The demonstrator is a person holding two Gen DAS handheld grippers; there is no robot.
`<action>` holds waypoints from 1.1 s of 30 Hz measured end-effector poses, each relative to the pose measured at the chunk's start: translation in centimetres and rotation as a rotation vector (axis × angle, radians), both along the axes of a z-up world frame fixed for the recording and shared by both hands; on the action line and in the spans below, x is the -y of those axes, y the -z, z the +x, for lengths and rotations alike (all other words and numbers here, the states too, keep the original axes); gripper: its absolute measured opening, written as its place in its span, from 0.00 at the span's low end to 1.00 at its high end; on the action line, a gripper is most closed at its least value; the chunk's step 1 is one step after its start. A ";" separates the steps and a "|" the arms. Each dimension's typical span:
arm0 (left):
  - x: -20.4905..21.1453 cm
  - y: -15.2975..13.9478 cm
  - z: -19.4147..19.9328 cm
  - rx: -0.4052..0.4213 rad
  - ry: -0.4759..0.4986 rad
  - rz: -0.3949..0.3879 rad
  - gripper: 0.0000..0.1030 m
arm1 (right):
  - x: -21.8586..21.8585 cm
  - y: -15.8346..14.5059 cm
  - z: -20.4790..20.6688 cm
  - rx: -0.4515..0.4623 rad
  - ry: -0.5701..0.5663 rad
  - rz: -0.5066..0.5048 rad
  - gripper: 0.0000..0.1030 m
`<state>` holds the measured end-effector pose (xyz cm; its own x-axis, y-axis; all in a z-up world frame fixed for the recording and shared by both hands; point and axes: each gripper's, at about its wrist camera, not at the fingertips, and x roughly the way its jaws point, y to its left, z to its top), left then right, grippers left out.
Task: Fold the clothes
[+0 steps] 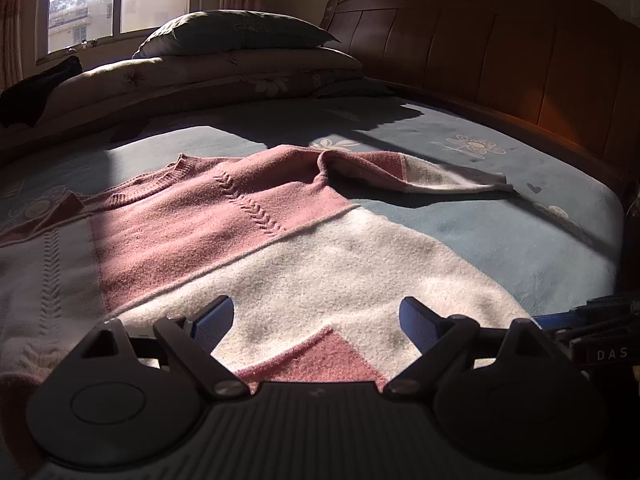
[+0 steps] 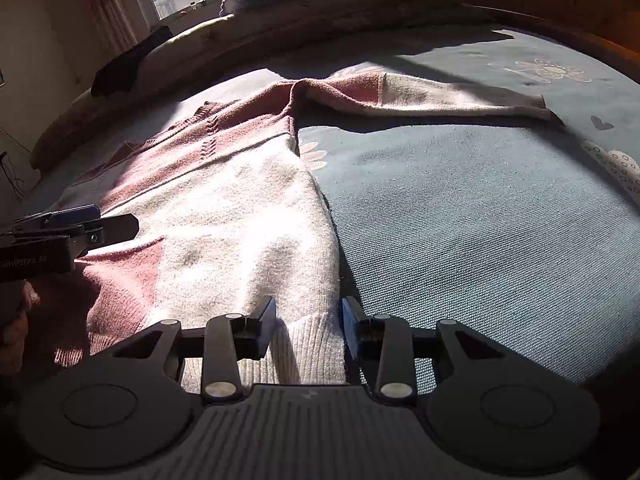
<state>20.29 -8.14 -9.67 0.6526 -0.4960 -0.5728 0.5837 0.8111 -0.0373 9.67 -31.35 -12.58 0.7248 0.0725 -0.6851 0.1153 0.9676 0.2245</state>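
A pink-and-cream knitted sweater (image 1: 256, 236) with a ribbed round collar and cable stitching lies spread flat on the blue flower-printed bedsheet (image 2: 480, 220), collar toward the pillows. One sleeve (image 2: 440, 100) stretches sideways across the sheet, seemingly slightly humped at the shoulder.

The left wrist camera sits just behind the left tool (image 1: 316, 320) and looks down and forward, low over the sweater (image 1: 248, 240), toward the window (image 1: 120, 0) and headboard (image 1: 500, 48). The right wrist camera sits behind the right tool (image 2: 308, 328), close over the sweater's hem, facing the same way. Both views share the sweater, the bed (image 2: 480, 220), the pillows (image 1: 240, 36) and the window. The right view also sees the left tool at its left edge.
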 end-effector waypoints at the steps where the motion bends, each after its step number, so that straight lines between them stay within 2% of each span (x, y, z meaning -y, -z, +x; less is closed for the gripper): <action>1: -0.1 -0.1 0.0 0.000 -0.002 -0.002 0.87 | -0.6 0.0 0.1 0.001 -0.002 -0.033 0.46; 2: -0.2 -0.1 0.0 0.001 -0.003 -0.004 0.87 | -1.2 0.0 0.2 0.002 -0.007 -0.064 0.45; 4: -0.4 -0.3 0.0 0.005 -0.007 -0.009 0.87 | -2.1 -0.2 0.3 0.003 -0.032 -0.107 0.16; 5: -0.5 -0.4 0.0 0.008 -0.011 -0.013 0.87 | -2.3 -0.5 0.2 0.008 -0.047 -0.123 0.13; 10: -0.9 -0.7 0.0 0.015 -0.021 -0.027 0.87 | -4.6 -3.3 -0.8 0.072 -0.103 -0.430 0.15; 11: -1.0 -0.8 0.1 0.015 -0.023 -0.027 0.87 | -5.0 -3.3 -0.6 0.036 -0.126 -0.472 0.21; 13: -1.0 -0.8 0.2 0.016 -0.029 -0.026 0.87 | -5.7 -3.4 -0.2 -0.021 -0.164 -0.541 0.21; 15: -1.3 -0.9 0.2 0.020 -0.035 -0.027 0.87 | -4.5 -4.3 0.1 0.009 -0.141 -0.498 0.23; 17: -1.5 -0.9 0.4 0.018 -0.043 -0.033 0.87 | -2.6 -5.5 1.4 0.043 -0.107 -0.392 0.29; 20: -1.6 -0.6 0.8 0.010 -0.058 -0.033 0.87 | -0.2 -6.2 5.1 0.091 -0.117 -0.283 0.29; 22: -1.5 -0.4 1.1 0.005 -0.064 -0.027 0.87 | 1.3 -5.6 8.4 0.108 -0.116 -0.197 0.29; 25: -1.3 0.1 1.4 -0.005 -0.066 -0.019 0.87 | 3.6 -3.6 13.6 0.091 -0.096 -0.020 0.29; 26: -1.3 0.2 1.5 -0.007 -0.066 -0.016 0.87 | 3.9 -2.7 14.8 0.084 -0.090 0.007 0.29; 30: -1.3 0.7 2.0 -0.022 -0.074 -0.007 0.87 | 3.8 0.7 17.7 0.039 -0.100 0.078 0.29; 33: -1.3 1.1 2.4 -0.033 -0.080 -0.003 0.87 | 1.7 1.3 17.0 0.088 -0.124 -0.037 0.31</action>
